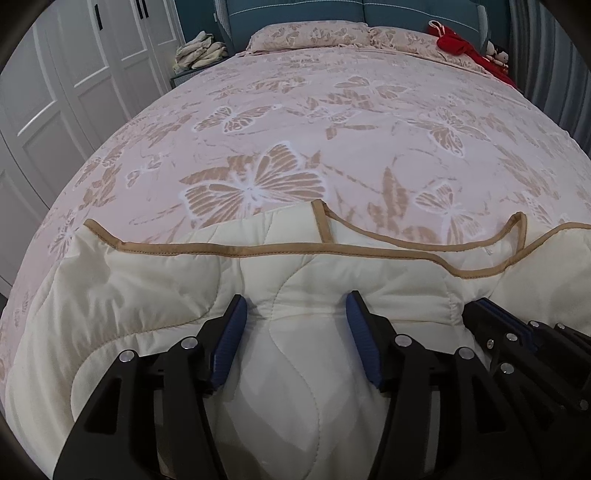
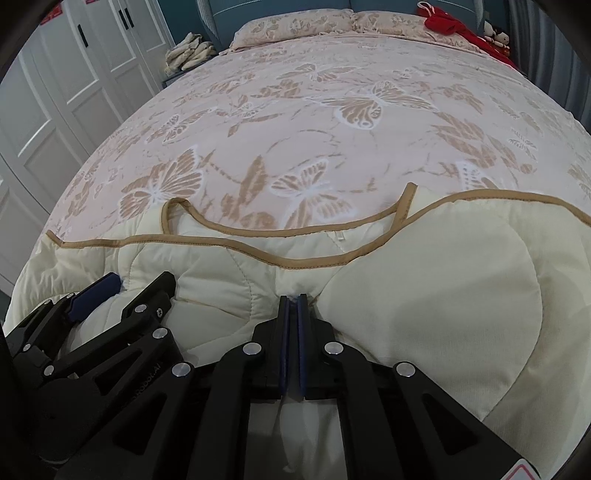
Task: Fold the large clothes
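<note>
A cream quilted cover (image 1: pixel 177 273) with tan piping lies bunched at the near end of the bed; it also shows in the right wrist view (image 2: pixel 443 280). My left gripper (image 1: pixel 295 314) is open, its blue pads straddling a raised fold of the quilt. My right gripper (image 2: pixel 293 301) is shut on a pinch of the quilt's fabric. The right gripper shows at the right edge of the left wrist view (image 1: pixel 491 314). The left gripper shows at the lower left of the right wrist view (image 2: pixel 136 286), open over the quilt.
The bed (image 1: pixel 295 122) has a pink bedspread with tan butterflies and pillows (image 1: pixel 310 35) at the far end. Red items (image 1: pixel 461 44) lie at the far right corner. White wardrobe doors (image 1: pixel 55 92) stand left. Folded cloths (image 1: pixel 199 51) sit on a bedside stand.
</note>
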The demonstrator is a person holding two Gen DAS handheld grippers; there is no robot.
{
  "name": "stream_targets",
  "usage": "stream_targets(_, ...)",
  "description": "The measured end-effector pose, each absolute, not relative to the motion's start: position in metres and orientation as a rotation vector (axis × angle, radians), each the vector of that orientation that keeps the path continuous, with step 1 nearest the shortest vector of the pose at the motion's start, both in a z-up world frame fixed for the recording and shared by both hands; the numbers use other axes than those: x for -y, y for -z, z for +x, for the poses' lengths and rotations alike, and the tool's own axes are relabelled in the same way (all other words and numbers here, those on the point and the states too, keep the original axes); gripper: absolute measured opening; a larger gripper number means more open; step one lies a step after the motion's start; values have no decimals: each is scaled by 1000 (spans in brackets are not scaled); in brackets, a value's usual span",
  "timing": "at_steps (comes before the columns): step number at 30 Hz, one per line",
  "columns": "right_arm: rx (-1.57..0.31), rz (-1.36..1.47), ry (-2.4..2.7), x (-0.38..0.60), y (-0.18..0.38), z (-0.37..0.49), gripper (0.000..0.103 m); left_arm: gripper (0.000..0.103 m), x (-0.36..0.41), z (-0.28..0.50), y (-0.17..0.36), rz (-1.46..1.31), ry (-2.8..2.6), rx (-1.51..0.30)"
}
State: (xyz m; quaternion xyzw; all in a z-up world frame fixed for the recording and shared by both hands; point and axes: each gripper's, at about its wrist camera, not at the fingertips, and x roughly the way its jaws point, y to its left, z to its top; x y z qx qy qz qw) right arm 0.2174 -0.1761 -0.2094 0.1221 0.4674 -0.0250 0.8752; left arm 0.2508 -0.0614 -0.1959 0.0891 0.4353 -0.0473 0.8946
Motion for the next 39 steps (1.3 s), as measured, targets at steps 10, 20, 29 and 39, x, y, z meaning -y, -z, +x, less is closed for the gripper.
stream_targets(10,-941,270,57,178,215,219,0,56,61,251,200,171,83,-870)
stream_targets(20,-989,317,84,186,172,210,12,74,6,227,147,-15,135,-919)
stream_targets(29,-979,373,-22,150,134,96,14,88,-164,137,133,-306,5,-980)
stream_targets(39,-1068,335,-28,124,165,89,14,91,-172,133,186,-570,148,-1098)
